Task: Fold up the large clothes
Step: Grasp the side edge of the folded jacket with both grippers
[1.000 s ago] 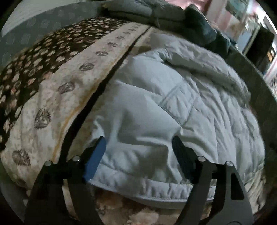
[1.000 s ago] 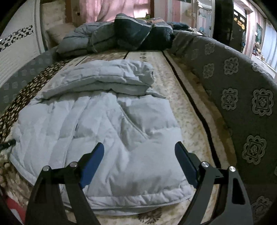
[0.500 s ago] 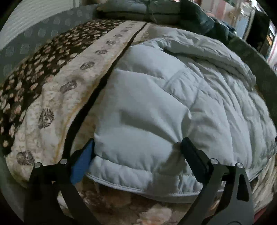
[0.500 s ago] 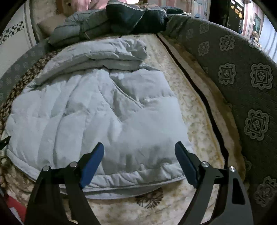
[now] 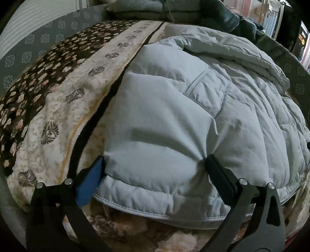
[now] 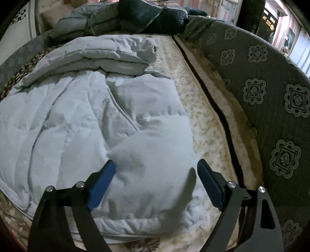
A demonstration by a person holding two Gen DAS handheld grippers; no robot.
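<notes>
1. The left hand-held gripper point(image 5: 155, 164) is spread wide over the near-left corner of the pale blue padded coat point(image 5: 174, 116). Its fingers straddle a puff of fabric above the hem and dent it on both sides, but they do not pinch it.
2. The right hand-held gripper point(image 6: 156, 170) is also spread, and its jaws are opening a little further. The coat's near-right corner point(image 6: 151, 174) bulges up between its fingers, which touch the padding without clamping it.
3. The coat lies flat on the patterned bed cover point(image 5: 64, 100), ahead of and beneath both grippers. Its far end is already doubled over into a thick roll well beyond the fingers.
4. Risk, as I judge it: the filling is springy and slick, so a shallow bite may catch only the top layer and slip when lifted, leaving the lower layer behind.
5. Uneven grips at the two corners would likely skew the fold. A lift that is too fast could drag the coat off the near edge of the bed.
6. Count: two grippers, one pale coat and one bed cover. A heap of darker padded clothes point(image 6: 135, 17) lies far ahead, and I cannot tell how many pieces are in it.
</notes>
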